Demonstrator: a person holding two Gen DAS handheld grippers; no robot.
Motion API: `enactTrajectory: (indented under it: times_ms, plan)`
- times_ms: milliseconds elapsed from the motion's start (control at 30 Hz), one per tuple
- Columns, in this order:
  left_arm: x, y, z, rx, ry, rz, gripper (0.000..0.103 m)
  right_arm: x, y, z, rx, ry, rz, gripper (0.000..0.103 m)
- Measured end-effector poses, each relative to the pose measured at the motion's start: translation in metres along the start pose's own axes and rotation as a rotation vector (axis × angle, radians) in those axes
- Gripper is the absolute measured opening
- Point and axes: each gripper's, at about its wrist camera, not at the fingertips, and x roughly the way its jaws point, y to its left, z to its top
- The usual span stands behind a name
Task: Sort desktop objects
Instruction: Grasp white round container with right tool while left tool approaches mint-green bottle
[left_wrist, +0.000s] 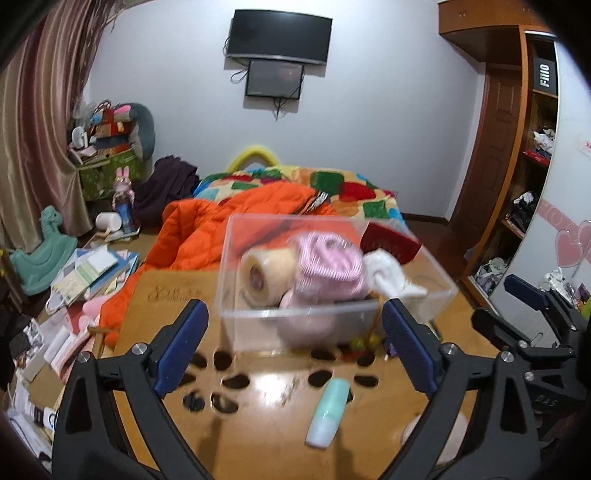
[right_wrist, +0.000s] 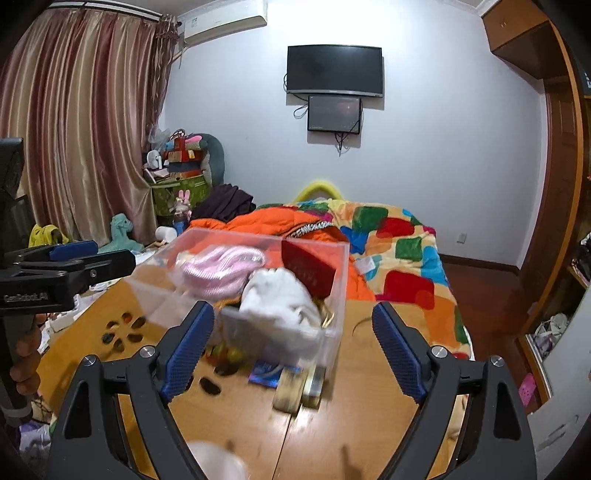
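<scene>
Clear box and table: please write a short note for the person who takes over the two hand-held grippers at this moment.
Left hand-held gripper: open, holds nothing, facing the clear box.
Right hand-held gripper: open, holds nothing, at the box's near right corner.
Done: tape roll, pink cloth, white cloth and red box are in the clear box.
Left: mint tube lies on the table; blue packet and small blurred things lie near the box.

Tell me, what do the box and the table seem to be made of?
The box looks like clear, glossy hard plastic: its contents show through the walls. The table looks like varnished wood, perhaps laminate: warm brown with a bright light reflection and cut-out holes.
</scene>
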Motion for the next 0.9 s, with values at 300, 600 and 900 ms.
enactTrajectory:
  times_ms: [300, 600, 900]
  plan:
    - [0.008, 0.001, -0.046, -0.023, 0.101, 0.010, 0.096, 0.002, 0.020, -0.051, 0.012, 0.128, 0.068, 0.086]
    - [0.012, 0.001, -0.076, -0.020, 0.164, 0.030, 0.096, 0.000, 0.045, -0.082, -0.026, 0.184, 0.095, 0.086]
    - [0.016, -0.012, -0.084, 0.056, 0.148, 0.069, 0.094, 0.002, 0.048, -0.097, -0.081, 0.232, 0.108, 0.083]
